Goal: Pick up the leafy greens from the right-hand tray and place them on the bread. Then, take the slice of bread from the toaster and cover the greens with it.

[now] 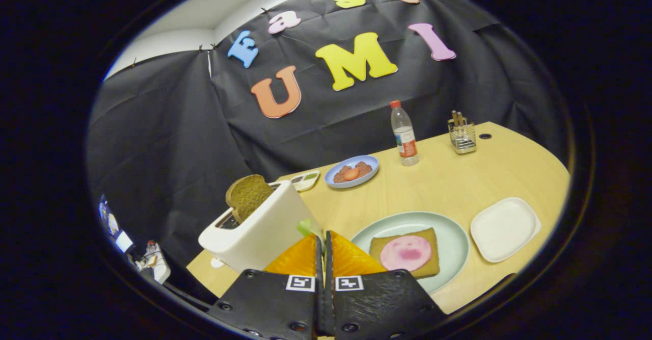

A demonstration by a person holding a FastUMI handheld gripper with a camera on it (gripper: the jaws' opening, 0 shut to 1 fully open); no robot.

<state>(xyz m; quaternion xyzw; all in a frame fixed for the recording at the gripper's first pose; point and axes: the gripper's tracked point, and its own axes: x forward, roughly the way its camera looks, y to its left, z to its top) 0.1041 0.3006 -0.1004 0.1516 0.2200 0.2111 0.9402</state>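
Observation:
My gripper (324, 236) is shut, its orange fingers (298, 258) pressed together on a pale leafy green (305, 226) that sticks out at their tips. Just right of the fingers lies a pale green plate (448, 230) holding a slice of bread (430, 238) topped with a pink round of ham (406, 253). Just left of the fingers stands a white toaster (260, 233) with a brown bread slice (248, 195) poking out of its slot. Right of the plate is a bare white tray (504, 228).
Farther back on the wooden table (458, 182) stand a blue plate (368, 162) of food, a small white dish (304, 179), a water bottle (404, 133) and a wire holder (462, 136). The table's edge runs just behind the toaster.

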